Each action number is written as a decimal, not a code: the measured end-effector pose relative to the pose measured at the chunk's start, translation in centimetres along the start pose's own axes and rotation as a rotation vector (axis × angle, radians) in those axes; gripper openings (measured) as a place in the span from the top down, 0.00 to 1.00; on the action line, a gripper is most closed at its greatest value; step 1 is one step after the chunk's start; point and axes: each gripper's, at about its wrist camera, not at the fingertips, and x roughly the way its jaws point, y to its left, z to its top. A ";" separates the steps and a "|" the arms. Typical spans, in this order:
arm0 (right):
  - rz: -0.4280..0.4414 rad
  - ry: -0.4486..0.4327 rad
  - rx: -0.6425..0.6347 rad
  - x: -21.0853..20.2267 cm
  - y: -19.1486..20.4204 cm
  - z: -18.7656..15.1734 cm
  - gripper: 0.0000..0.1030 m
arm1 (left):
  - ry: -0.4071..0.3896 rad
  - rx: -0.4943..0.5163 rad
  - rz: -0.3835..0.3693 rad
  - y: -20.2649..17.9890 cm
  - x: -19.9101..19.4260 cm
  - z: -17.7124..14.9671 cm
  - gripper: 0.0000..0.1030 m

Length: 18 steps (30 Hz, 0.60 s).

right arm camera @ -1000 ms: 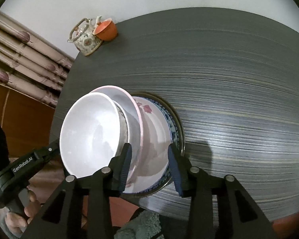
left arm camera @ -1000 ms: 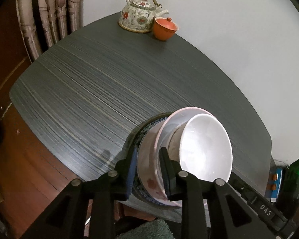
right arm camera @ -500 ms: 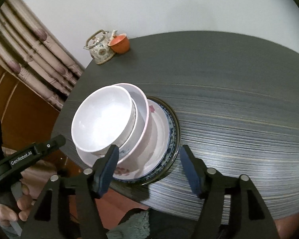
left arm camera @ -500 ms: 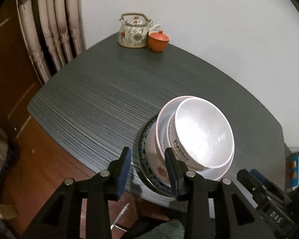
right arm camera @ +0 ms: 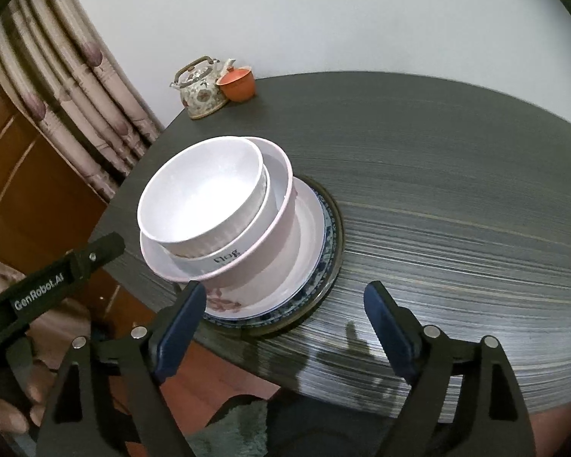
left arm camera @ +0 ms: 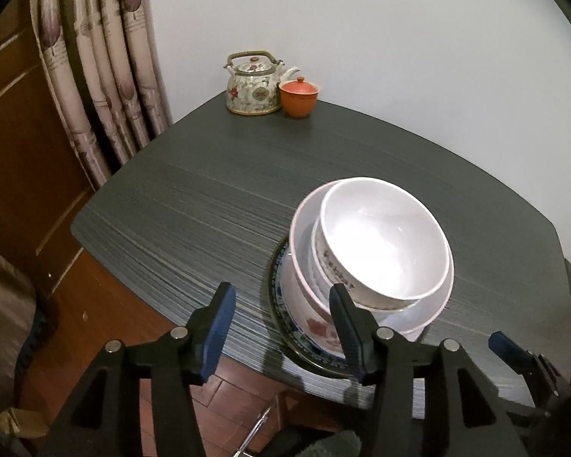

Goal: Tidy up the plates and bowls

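Observation:
A stack of dishes stands near the front edge of the dark table (left arm camera: 194, 205). A white bowl (left arm camera: 384, 240) with lettering sits tilted on top, inside a pink-rimmed bowl (left arm camera: 308, 297) with a red flower. Under them lies a blue-patterned plate (left arm camera: 285, 323). The stack also shows in the right wrist view: white bowl (right arm camera: 201, 198), pink-rimmed bowl (right arm camera: 270, 251), plate (right arm camera: 323, 243). My left gripper (left arm camera: 281, 327) is open and empty, just in front of the stack's left side. My right gripper (right arm camera: 285, 327) is open wide and empty, in front of the stack.
A floral teapot (left arm camera: 253, 85) and an orange lidded cup (left arm camera: 299, 97) stand at the table's far corner by the white wall. Curtains (left arm camera: 106, 76) hang at the left. Wood floor lies below the table's front edge. The left gripper's body (right arm camera: 45, 285) shows at left.
Both grippers let go of the bowls, opened wider and drew back from the stack. The bowls, tilted before, now rest on the plate.

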 end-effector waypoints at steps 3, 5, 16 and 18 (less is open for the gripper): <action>-0.013 -0.007 -0.013 -0.1 0.2 -0.6 0.18 | -0.007 0.008 -0.005 -0.3 -0.3 -0.3 0.49; -0.017 -0.013 -0.016 -0.1 0.5 -0.8 0.17 | -0.022 0.017 0.001 -0.5 -0.5 -0.6 0.48; -0.065 -0.049 -0.051 -0.3 1.5 -1.7 0.11 | -0.048 0.059 0.019 -1.1 -0.5 -1.3 0.44; -0.078 -0.050 -0.061 -0.2 1.6 -1.9 0.11 | -0.043 0.054 0.020 -1.1 -0.4 -1.4 0.44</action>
